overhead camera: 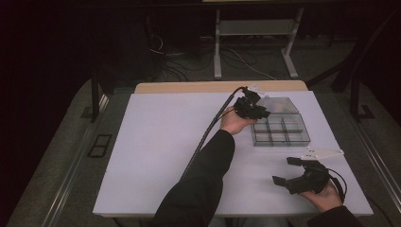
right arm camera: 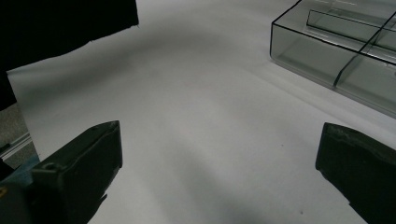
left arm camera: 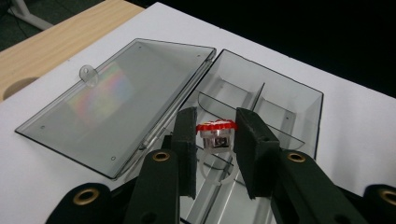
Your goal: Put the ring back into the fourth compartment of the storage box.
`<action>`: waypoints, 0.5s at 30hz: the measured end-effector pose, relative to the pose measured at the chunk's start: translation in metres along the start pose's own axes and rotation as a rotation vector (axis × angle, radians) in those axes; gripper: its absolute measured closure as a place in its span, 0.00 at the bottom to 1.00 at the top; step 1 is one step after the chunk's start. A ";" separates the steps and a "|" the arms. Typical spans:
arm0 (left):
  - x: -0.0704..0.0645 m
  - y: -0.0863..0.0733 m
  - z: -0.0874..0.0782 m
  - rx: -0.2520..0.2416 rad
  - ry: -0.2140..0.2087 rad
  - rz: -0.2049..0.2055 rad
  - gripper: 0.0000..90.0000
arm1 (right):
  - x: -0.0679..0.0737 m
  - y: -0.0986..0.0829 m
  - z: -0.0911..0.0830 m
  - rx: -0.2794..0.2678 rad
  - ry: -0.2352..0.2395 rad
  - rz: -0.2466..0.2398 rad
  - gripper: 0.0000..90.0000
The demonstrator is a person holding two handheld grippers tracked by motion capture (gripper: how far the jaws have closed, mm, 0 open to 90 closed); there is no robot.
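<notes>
Bottle cap (left arm camera: 216,126) level, red top upward

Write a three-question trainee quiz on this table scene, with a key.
1. True or false: the hinged lid of the smoky clear plastic compartment box lies open.
2. Which tongs hold the red crimped metal bottle cap? A) left tongs B) right tongs
3. Fill in: the right tongs' jaws stand ____ over the white table.

Key: 1 true; 2 A; 3 open.
</notes>
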State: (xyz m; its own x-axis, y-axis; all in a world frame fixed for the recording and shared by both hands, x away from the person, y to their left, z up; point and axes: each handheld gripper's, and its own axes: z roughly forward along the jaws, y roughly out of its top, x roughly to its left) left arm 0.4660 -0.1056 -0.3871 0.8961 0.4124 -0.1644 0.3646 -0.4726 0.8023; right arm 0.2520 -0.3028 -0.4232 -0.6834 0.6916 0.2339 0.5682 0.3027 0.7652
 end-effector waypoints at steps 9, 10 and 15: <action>0.003 -0.008 0.017 -0.004 -0.001 -0.024 0.77 | 0.000 0.001 0.001 0.001 0.003 -0.001 0.00; 0.003 -0.009 0.019 -0.004 -0.001 -0.031 0.77 | 0.000 0.001 0.001 0.001 0.003 0.000 0.00; 0.004 -0.015 0.027 0.018 0.001 -0.036 0.76 | -0.001 0.001 0.001 0.001 0.002 -0.002 0.00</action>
State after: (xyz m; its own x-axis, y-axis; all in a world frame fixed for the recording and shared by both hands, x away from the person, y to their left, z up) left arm 0.4708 -0.1177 -0.4149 0.8819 0.4304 -0.1925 0.4014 -0.4714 0.7853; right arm 0.2532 -0.3028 -0.4233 -0.6856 0.6895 0.2338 0.5672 0.3045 0.7652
